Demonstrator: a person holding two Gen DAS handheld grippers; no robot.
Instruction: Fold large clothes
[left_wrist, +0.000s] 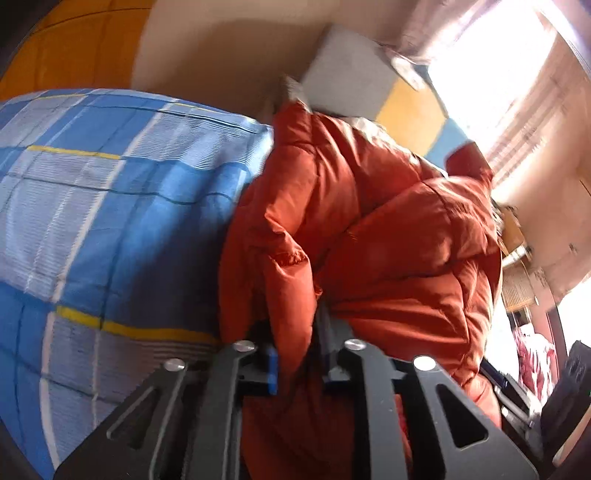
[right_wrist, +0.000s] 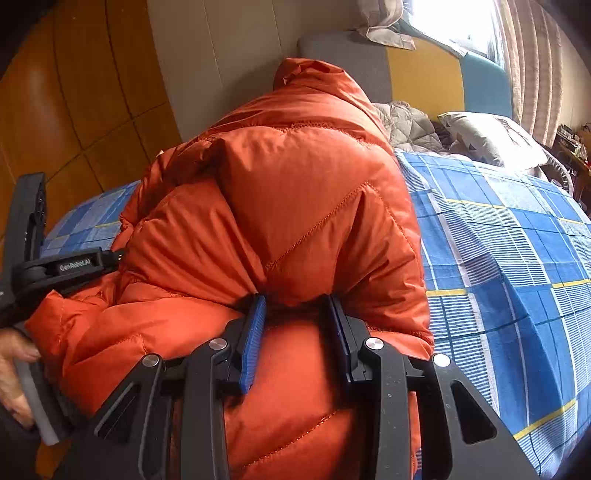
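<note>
A puffy orange down jacket (right_wrist: 288, 192) lies bunched on the blue plaid bed cover (right_wrist: 498, 240). My right gripper (right_wrist: 297, 314) is shut on a thick fold of the jacket, its blue pads (right_wrist: 255, 339) pressed into the fabric. My left gripper (left_wrist: 295, 354) is shut on another fold of the same jacket (left_wrist: 369, 221), which bulges up between its fingers; it also shows at the left edge of the right wrist view (right_wrist: 74, 264), at the jacket's left side. The jacket's hood points toward the headboard.
The plaid cover (left_wrist: 92, 203) spreads left of the jacket in the left wrist view. A grey, yellow and blue headboard (right_wrist: 424, 74), a grey pillow (right_wrist: 491, 136) and a crumpled quilt (right_wrist: 410, 125) lie at the bed's far end. A curtained window (right_wrist: 532, 62) is at right.
</note>
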